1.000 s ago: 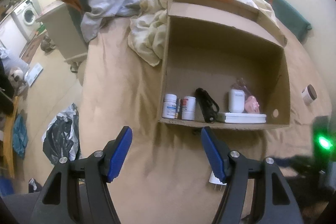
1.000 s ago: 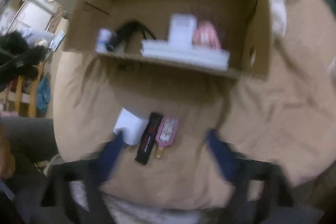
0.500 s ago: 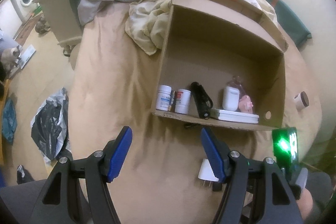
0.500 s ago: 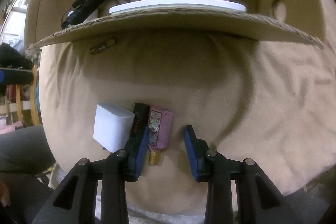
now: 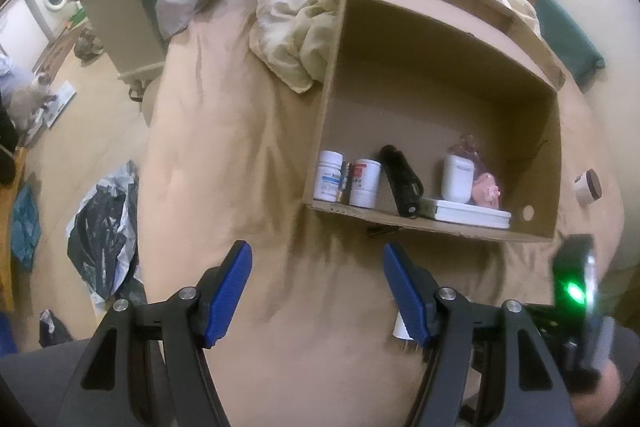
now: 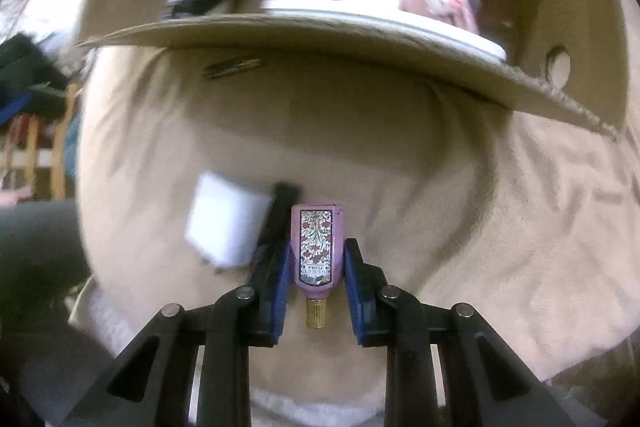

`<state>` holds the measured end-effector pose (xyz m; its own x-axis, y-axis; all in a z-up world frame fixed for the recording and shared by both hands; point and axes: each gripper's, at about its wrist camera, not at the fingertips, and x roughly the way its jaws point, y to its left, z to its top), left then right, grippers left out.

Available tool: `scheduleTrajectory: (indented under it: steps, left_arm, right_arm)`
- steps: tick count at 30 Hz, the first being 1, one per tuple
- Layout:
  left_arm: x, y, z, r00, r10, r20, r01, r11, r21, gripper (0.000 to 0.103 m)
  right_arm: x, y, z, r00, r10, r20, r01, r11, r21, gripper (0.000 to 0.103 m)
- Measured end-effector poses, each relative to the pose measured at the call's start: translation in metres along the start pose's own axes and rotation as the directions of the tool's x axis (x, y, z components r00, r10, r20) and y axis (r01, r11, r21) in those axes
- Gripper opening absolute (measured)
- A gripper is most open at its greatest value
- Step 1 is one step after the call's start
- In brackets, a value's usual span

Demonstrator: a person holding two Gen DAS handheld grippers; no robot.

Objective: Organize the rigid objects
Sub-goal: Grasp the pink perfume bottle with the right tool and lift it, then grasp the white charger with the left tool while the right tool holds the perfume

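Observation:
A pink perfume bottle (image 6: 316,227) with a gold cap lies on the tan blanket, cap toward me. My right gripper (image 6: 318,251) is closing on it, pads against its sides. A white charger (image 6: 226,225) and a black stick-shaped item (image 6: 282,203) lie just left of the bottle. My left gripper (image 5: 316,255) hangs open over bare blanket with nothing between its fingers. Ahead of it stands the cardboard box (image 5: 440,67), which holds two white pill bottles (image 5: 329,175), a black flashlight (image 5: 402,183), a white case (image 5: 457,177), a pink toy (image 5: 486,191) and a flat white box (image 5: 472,214).
A small dark battery-like item (image 6: 232,65) lies under the box's front edge. A brown-lidded jar (image 5: 587,187) sits right of the box. Crumpled bedding (image 5: 296,27) is piled behind it. A black plastic bag (image 5: 100,243) lies on the floor at left, near a nightstand (image 5: 120,15).
My right gripper has shifted right and down onto the pink bottle, and its jaws have narrowed around it. The left gripper has barely moved and stays open.

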<state>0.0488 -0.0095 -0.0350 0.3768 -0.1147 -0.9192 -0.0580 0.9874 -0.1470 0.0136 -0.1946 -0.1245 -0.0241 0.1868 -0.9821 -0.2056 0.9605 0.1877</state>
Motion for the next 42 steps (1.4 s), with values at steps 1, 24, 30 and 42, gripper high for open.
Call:
scheduleTrajectory:
  steps: [1, 24, 30, 42]
  left_arm:
    - [0.000, 0.001, 0.000, 1.000, -0.003, 0.005, 0.003, 1.000, -0.004, 0.065]
    - [0.019, -0.036, -0.014, 0.998, -0.044, -0.047, 0.049, 0.992, 0.118, 0.088]
    - [0.057, -0.067, -0.036, 0.978, -0.009, -0.210, 0.038, 0.991, 0.132, 0.096]
    - [0.112, -0.095, -0.067, 0.936, -0.001, -0.352, 0.033, 0.996, 0.085, 0.075]
  right_arm:
    - [-0.009, 0.001, 0.000, 1.000, 0.001, 0.014, 0.000, 1.000, -0.013, 0.027]
    - [-0.113, -0.047, 0.007, 0.894, 0.154, 0.420, -0.181, 0.983, 0.025, 0.027]
    - [-0.125, -0.051, 0.002, 0.872, 0.164, 0.462, -0.194, 0.981, 0.017, 0.027]
    - [-0.136, -0.053, 0.007, 0.846, 0.231, 0.481, -0.259, 0.966, -0.008, 0.027]
